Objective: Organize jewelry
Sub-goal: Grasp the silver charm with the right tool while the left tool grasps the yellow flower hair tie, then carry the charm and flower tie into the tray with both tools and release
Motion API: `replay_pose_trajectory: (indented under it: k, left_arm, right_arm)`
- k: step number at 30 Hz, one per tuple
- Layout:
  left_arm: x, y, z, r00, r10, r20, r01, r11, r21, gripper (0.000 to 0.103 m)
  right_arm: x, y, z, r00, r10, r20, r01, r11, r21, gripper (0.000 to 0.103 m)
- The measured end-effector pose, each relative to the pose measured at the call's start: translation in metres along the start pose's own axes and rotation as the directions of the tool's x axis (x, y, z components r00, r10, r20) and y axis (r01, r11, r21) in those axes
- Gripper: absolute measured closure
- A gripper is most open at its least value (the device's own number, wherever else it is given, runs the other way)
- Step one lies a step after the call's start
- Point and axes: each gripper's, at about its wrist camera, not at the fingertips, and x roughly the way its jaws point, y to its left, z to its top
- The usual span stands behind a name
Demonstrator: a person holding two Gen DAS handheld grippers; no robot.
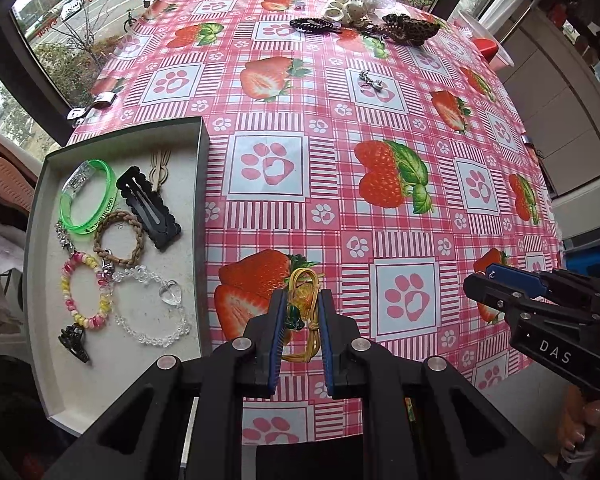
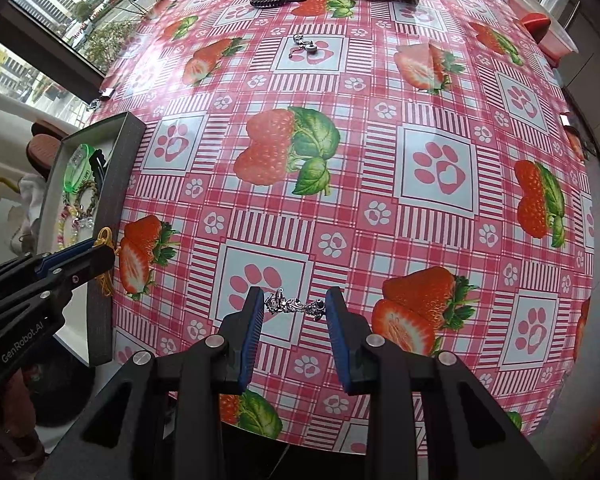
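Observation:
My left gripper (image 1: 302, 309) is shut on a yellow cord ornament (image 1: 305, 278) with a green bead, held above the strawberry tablecloth (image 1: 339, 184), just right of the grey tray (image 1: 202, 184). In the tray lie a green bangle (image 1: 86, 196), a black hair clip (image 1: 148, 206), a braided band (image 1: 118, 238) and bead bracelets (image 1: 152, 308). My right gripper (image 2: 294, 295) is shut on a silver chain piece (image 2: 292, 304), which spans the gap between its blue pads (image 2: 252, 332). From the left wrist view the right gripper (image 1: 499, 286) sits at the right.
Farther back on the table lie another silver piece (image 1: 369, 80), a black coil hair tie (image 1: 313, 24), a leopard bow (image 1: 409, 28) and a white flower scrunchie (image 1: 347, 8). A red container (image 1: 487, 48) stands at the far right edge. A window runs behind.

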Motion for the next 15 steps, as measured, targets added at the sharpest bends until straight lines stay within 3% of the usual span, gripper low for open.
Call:
replay_pose_trajectory:
  k: [7,15]
  left_arm:
    - [-0.021,0.003,-0.004,0.999,0.009,0.050,-0.009,1.000,-0.001,0.080]
    - [-0.038,0.024,-0.014,0.996,0.022,0.084,-0.018,0.998,-0.057,0.080]
  right_arm:
    - [-0.011,0.006,0.004,1.000,0.013,0.004,-0.013,1.000,-0.011,0.069]
    - [-0.024,0.038,0.014,1.000,0.023,0.015,-0.021,0.997,-0.076,0.069]
